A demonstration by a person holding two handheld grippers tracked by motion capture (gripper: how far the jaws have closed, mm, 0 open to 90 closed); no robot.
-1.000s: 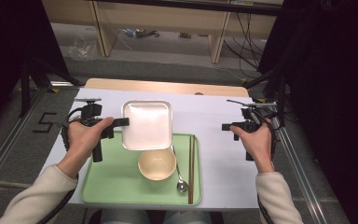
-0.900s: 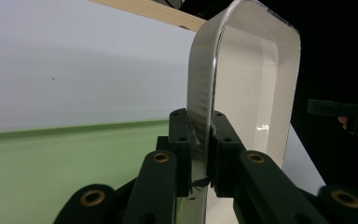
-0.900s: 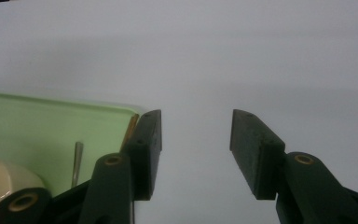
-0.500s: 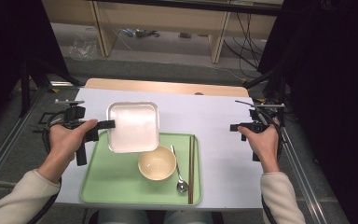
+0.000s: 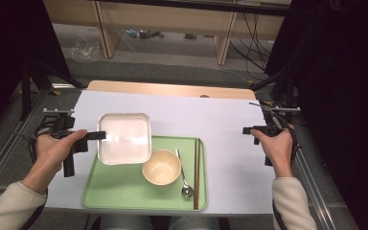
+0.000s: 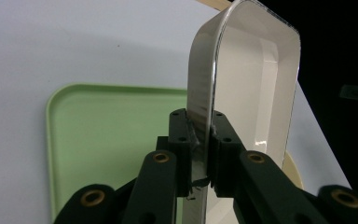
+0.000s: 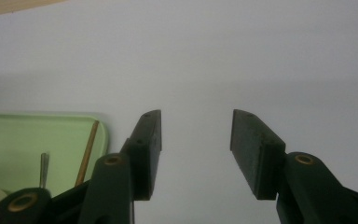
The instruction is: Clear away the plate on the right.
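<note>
Left gripper (image 5: 96, 136) is pinched on the rim of the white square dish (image 5: 124, 138); the left gripper view shows both pads (image 6: 179, 140) clamped on the dish wall, dish seen edge-on. Dish appears held off the surface, hanging over the back-left corner of the green tray (image 5: 120, 191), partly out over the white table cover (image 5: 220, 115).

Right gripper (image 5: 253, 130) sits well apart at the right side of the table, jaws spread with nothing between them; bare cover lies ahead of it in the right gripper view.

On the tray: tan bowl (image 5: 161, 166), spoon (image 5: 184, 177) just beside it, chopsticks (image 5: 196, 172) along the right edge.

Judgement: dish is grasped and mid-carry, not yet set down. Whether it's headed onto the tray or off it can't be told. Remaining: place it, release. Bowl and cutlery look untouched.
</note>
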